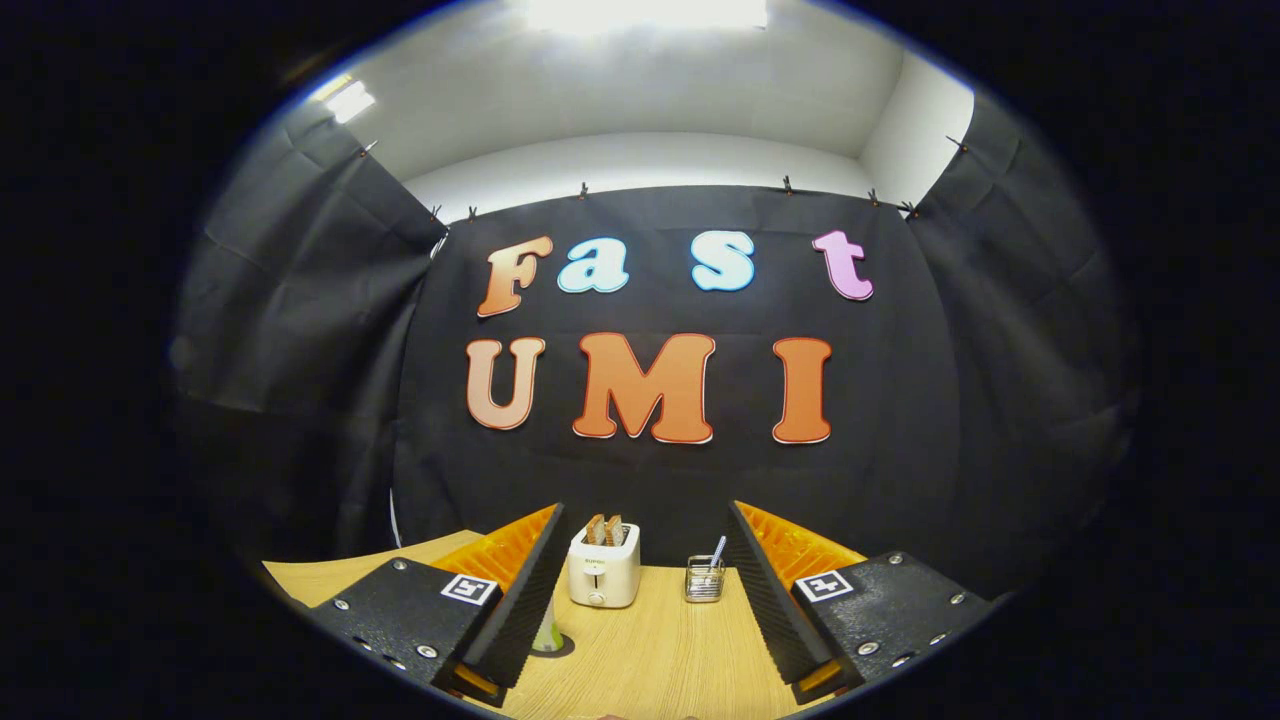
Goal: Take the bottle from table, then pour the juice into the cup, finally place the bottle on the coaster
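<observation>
Gripper (645,590) open over wood table (660,650), toaster (604,567) ahead.

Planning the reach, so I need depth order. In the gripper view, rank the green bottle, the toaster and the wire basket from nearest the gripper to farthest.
The gripper is open.
1. Bottle: nearest, partly behind the left finger.
2 and 3. Toaster and basket: beyond the fingers, toaster left and basket right, too close to call.

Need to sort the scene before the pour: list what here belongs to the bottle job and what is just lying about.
Job:
gripper, fingers open, nothing between them
pale green object on a dark disc beside one finger, mostly hidden; perhaps bottle or cup, cannot tell

Lying about:
toaster with bread, beyond the fingers
wire basket
wooden table
</observation>
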A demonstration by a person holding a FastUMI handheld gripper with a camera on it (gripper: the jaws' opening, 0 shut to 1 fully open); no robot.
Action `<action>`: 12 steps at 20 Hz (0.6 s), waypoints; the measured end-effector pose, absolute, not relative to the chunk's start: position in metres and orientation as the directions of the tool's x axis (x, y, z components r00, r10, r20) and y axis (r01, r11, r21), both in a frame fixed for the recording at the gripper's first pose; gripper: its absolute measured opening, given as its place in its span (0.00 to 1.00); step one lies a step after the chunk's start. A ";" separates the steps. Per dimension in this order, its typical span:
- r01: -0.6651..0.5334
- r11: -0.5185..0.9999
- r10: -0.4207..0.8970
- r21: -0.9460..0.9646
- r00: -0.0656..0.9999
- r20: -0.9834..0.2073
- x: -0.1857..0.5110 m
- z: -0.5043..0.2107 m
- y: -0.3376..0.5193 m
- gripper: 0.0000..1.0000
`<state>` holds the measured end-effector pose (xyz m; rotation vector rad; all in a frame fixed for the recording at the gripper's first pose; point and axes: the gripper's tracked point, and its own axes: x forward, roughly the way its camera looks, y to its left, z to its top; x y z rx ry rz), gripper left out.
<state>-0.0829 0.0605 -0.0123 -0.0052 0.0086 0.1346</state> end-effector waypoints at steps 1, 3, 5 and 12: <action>-0.134 0.991 0.134 -0.008 0.991 -0.001 -0.083 -0.009 0.061 0.93; -0.134 0.991 0.134 -0.009 0.991 0.014 -0.086 -0.001 0.060 0.93; -0.138 0.990 0.138 0.001 0.990 0.025 -0.089 0.005 0.060 0.93; -0.163 0.986 0.161 0.036 0.985 0.058 -0.094 0.019 0.065 0.93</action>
